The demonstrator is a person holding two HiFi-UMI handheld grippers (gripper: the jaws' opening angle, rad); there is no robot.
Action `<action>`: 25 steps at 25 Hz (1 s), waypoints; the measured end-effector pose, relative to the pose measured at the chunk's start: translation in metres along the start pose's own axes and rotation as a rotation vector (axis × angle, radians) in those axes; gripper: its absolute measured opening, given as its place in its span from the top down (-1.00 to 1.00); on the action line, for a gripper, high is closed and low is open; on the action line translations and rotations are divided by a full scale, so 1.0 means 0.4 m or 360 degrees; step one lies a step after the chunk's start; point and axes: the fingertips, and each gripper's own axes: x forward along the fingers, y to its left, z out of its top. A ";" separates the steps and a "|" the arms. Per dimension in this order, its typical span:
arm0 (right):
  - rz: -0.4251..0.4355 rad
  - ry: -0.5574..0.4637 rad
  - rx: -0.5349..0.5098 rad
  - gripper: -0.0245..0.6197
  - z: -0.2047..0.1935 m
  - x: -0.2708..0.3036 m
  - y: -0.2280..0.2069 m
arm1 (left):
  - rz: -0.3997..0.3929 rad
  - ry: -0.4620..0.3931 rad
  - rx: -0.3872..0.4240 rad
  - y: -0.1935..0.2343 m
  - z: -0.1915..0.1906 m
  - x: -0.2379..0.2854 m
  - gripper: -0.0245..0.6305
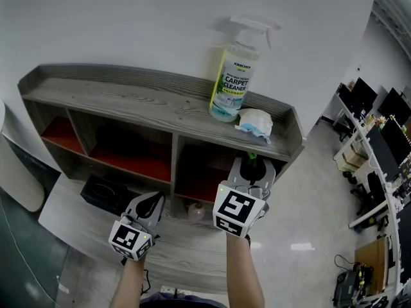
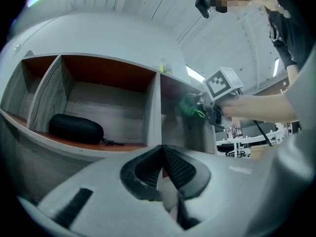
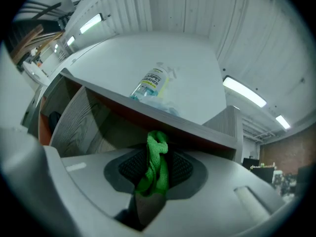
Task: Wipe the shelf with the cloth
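Shelf unit: one grey wood-grain unit stands against a white wall. Its inner shelves are red-orange. The left gripper view shows three openings side by side.
Spray bottle: one carpet-cleaner spray bottle stands upright on the top board, towards the right end.
White wipe: one crumpled white wipe with a blue edge lies on the top board, just right of the bottle's base.
Black case: one zipped oval case lies on a red-orange shelf in the wide middle opening, left of the divider.
Pink thing: one small pale pink item sits low in the unit between the two grippers. It is too small to identify.
Green cloth: one green cloth is bunched and pinched between the right jaws. Its free end pokes out past the tips, just under the top board at the right-hand opening.
Right gripper: the right gripper is clamped on the green cloth and held at the mouth of the right-hand opening.
Left gripper: the left gripper has its jaws pressed together at the tips with nothing between them. It is near the person, left of the right gripper and apart from the shelf.
Marker cubes: two, one on each gripper.
Desks: rows of desks with dark monitors stand far right.
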 end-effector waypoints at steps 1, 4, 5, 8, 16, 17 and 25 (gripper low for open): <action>0.0012 0.0005 -0.0080 0.60 0.002 -0.003 0.010 | 0.0001 -0.0001 -0.0004 0.001 -0.001 0.000 0.93; 0.0046 0.0016 -0.0369 0.60 0.009 -0.012 0.042 | -0.0004 -0.0005 -0.0015 0.001 -0.004 0.002 0.93; 0.0057 0.0020 -0.0470 0.59 0.009 -0.015 0.053 | -0.0007 -0.0005 -0.0018 0.000 -0.006 0.002 0.93; 0.0095 0.0047 -0.0734 0.60 -0.003 -0.021 0.077 | -0.0019 -0.0008 -0.0027 -0.005 -0.010 0.003 0.93; 0.0062 0.0137 -0.1313 0.59 -0.032 -0.037 0.079 | -0.0066 -0.0015 -0.0058 -0.027 -0.016 0.009 0.93; 0.0060 0.0154 -0.1358 0.59 -0.035 -0.039 0.078 | -0.0071 -0.0016 -0.0060 -0.029 -0.016 0.011 0.93; 0.0057 0.0307 -0.1531 0.59 -0.078 -0.027 0.034 | -0.0106 -0.0028 -0.0085 -0.048 -0.021 0.020 0.93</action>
